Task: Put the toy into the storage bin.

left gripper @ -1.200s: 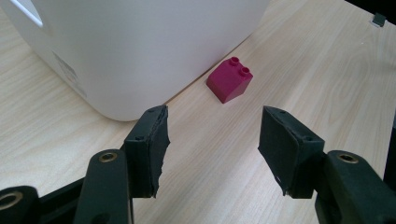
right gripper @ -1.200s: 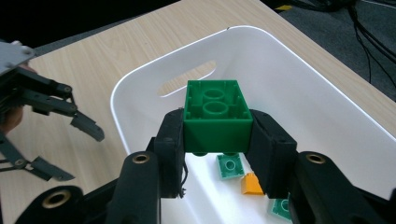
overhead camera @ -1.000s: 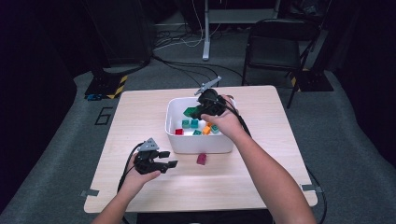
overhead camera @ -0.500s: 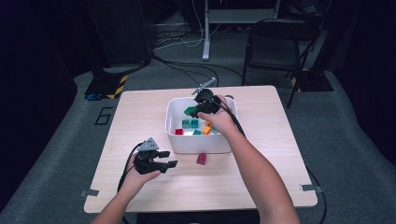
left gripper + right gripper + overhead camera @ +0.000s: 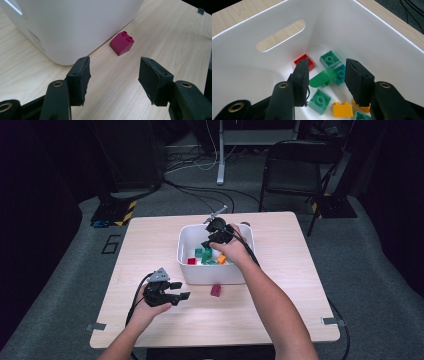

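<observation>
The table (image 5: 150, 250) carries a white bin (image 5: 186, 265). Inside it the right hand-held gripper (image 5: 327, 75), its jaws just opening, frees a green piece (image 5: 322, 79) above the bricks. Beside the bin, the left hand-held gripper (image 5: 113, 75) gapes wide towards a magenta brick (image 5: 122, 44) on open tabletop.

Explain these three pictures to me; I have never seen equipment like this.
A person sits at a wooden table holding a hand-held gripper in each hand. The high view looks down from above; each gripper view looks along that tool's own two black jaws. The left gripper is open and empty, aimed at a magenta brick lying on the table beside a white bin. The right gripper reaches into the bin; its jaws have just been opening, and a green piece lies between them, blurred, apparently released among green, red and orange bricks.
</observation>
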### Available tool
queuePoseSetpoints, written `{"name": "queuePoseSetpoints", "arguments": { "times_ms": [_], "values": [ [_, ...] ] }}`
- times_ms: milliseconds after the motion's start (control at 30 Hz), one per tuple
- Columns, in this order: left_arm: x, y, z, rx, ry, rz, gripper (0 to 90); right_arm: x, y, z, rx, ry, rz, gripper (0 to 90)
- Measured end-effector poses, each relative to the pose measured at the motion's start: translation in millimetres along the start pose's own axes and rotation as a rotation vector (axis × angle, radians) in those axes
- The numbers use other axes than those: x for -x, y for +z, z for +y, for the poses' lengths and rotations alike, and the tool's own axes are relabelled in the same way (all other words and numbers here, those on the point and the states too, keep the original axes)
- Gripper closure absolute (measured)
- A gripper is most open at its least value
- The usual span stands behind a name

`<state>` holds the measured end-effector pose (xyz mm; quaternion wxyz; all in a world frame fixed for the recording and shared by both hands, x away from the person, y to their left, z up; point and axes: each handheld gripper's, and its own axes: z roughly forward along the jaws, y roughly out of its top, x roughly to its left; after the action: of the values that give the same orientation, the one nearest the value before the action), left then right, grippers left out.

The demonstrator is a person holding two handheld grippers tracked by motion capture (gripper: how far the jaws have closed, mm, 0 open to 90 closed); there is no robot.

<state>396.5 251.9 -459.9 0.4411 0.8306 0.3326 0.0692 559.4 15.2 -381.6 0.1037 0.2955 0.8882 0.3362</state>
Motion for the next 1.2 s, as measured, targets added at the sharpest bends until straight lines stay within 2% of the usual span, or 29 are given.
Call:
{"name": "queuePoseSetpoints", "arguments": {
  "times_ms": [100,333,567,733,800,967,1200],
  "values": [
    [0.0,0.2,0.0,0.001,-0.002,-0.004,42.4,-2.0,-4.2,1.0,0.009,-0.009,0.000,53.8],
    [-1.2,0.0,-0.4,0.008,0.001,0.006,42.4,-9.2,-33.1,5.7,0.095,-0.027,0.009,52.5],
    [-2.5,-0.5,-0.3,0.001,-0.001,0.006,42.4,-24.4,-62.9,3.8,0.116,-0.048,0.031,52.5],
    [-2.8,-1.3,-0.4,0.004,-0.005,0.008,42.3,-35.6,-83.8,-4.3,0.138,-0.081,0.053,52.5],
    [-3.0,-1.4,-0.4,0.005,-0.004,0.009,42.4,-39.5,-90.4,-8.2,0.140,-0.079,0.065,52.4],
    [-2.7,-0.5,-0.7,0.010,-0.005,0.017,42.4,-45.1,-99.6,-17.6,0.134,-0.108,0.076,52.3],
    [-3.4,-2.2,-0.8,0.006,-0.011,0.014,42.4,-54.4,-114.2,-32.7,0.153,-0.122,0.096,52.1]
  ]
}}
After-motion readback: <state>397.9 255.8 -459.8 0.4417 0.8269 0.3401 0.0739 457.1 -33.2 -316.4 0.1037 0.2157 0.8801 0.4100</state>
